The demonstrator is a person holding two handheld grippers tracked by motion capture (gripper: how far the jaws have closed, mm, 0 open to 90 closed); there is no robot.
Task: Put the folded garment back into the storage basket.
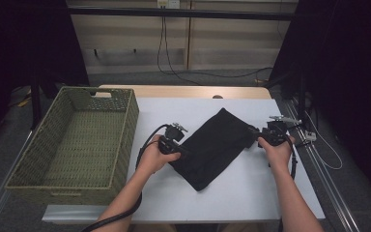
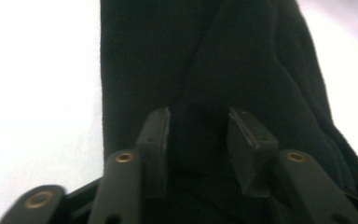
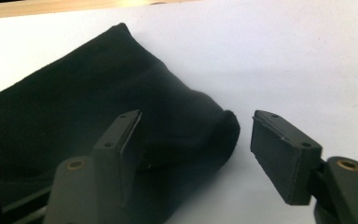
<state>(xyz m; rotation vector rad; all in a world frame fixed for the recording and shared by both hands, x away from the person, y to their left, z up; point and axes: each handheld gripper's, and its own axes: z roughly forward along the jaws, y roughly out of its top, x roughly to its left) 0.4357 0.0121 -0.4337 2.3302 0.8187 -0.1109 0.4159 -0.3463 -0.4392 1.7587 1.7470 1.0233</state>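
Black cloth beside wicker basket

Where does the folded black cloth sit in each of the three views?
High view: black cloth lies diagonally at the centre of the white tabletop, between the two hand-held tools.
Left gripper view: it fills the middle and right, running under the open jaws.
Right gripper view: left half, its corner between the open jaws.
Shared landmark: the white tabletop bordering the cloth.
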